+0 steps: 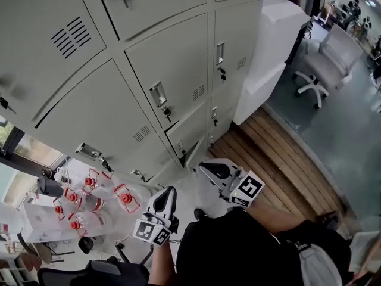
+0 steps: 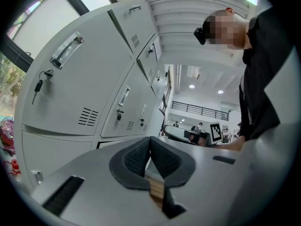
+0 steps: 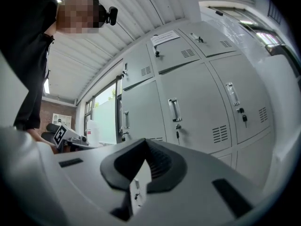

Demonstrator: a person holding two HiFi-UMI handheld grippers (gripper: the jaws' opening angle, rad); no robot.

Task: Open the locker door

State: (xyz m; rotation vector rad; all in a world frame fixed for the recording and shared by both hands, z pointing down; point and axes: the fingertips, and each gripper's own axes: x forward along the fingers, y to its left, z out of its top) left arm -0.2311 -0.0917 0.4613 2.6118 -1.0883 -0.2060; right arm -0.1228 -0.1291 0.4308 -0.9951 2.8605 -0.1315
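The left gripper (image 1: 168, 192) and right gripper (image 1: 206, 167) are both clenched on nothing, held level and clear of the bank of pale grey metal lockers (image 1: 101, 124), its vented locker door (image 1: 175, 70) facing them.

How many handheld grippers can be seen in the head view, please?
2. The left gripper is at lower centre, jaws shut; the right gripper is just right of it and higher, also shut. Both point toward the lockers.

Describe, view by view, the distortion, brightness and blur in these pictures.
Head view: fairly sharp, evenly lit, lockers lean in steep perspective. Left gripper view: fisheye bows the lockers; the window glares bright. Right gripper view: same bowing, black vignetted corners.
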